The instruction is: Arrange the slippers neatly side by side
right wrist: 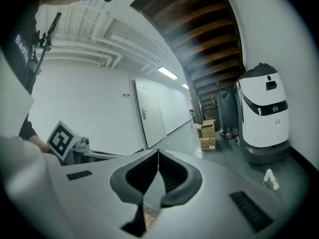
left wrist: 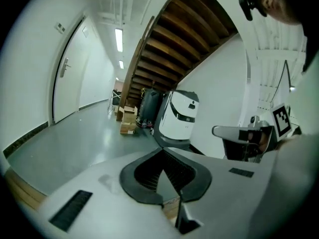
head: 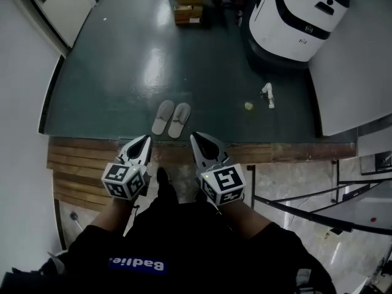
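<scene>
Right gripper [right wrist: 158,154] is pressing its fingers [right wrist: 182,180] tip to tip, with nothing between them. Beyond, a white wheeled robot [right wrist: 263,114] is standing on the grey floor [right wrist: 227,156]. Left of the robot, cardboard boxes [right wrist: 207,133] are sitting stacked, and farther left a closed door [right wrist: 149,119] is showing. Just below the robot, a small white object [right wrist: 270,179] is lying on the floor. Above the robot, a wooden stair underside [right wrist: 199,39] is rising.

**Pale pair lying together just ahead of me**

The slippers [head: 171,119] are a pale grey-beige pair, lying flat on the dark green floor [head: 122,72], just beyond the wooden edge [head: 79,155] nearest me. The left slipper [head: 163,116] and right slipper [head: 179,120] lie side by side, long edges touching or nearly so. Both lean slightly rightward at their far ends.
</scene>
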A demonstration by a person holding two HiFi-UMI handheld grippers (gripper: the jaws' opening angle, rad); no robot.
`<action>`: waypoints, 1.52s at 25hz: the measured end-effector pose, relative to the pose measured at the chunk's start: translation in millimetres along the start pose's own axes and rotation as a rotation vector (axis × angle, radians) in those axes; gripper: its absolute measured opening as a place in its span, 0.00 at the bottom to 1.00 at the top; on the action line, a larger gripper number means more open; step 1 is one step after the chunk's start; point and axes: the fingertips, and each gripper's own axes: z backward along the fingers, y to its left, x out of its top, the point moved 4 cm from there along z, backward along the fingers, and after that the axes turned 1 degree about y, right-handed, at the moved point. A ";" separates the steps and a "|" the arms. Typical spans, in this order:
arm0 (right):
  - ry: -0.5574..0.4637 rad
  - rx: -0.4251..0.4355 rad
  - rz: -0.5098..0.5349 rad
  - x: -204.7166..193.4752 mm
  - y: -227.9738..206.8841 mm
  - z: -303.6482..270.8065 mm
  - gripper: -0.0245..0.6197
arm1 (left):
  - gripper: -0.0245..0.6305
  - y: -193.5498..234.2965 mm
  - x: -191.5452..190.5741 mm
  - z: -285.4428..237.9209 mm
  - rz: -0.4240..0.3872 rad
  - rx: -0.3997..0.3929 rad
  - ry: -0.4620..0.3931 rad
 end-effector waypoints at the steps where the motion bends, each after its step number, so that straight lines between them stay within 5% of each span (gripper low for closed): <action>1: -0.016 0.003 -0.008 4.6 1.0 9.5 0.04 | 0.04 -16.0 6.9 8.5 -0.008 -0.004 -0.023; 10: -0.140 0.084 0.073 44.1 97.0 68.2 0.04 | 0.04 -87.3 46.2 103.3 -0.154 -0.126 -0.144; 16: -0.096 0.095 0.117 35.6 154.6 75.0 0.04 | 0.04 -107.7 52.9 140.0 -0.262 -0.233 -0.158; 26: -0.107 -0.001 0.159 32.8 180.5 86.4 0.04 | 0.04 -99.7 44.1 158.2 -0.248 -0.313 -0.171; 38: -0.095 0.004 0.157 23.4 188.2 78.6 0.04 | 0.04 -89.8 35.3 162.8 -0.236 -0.302 -0.145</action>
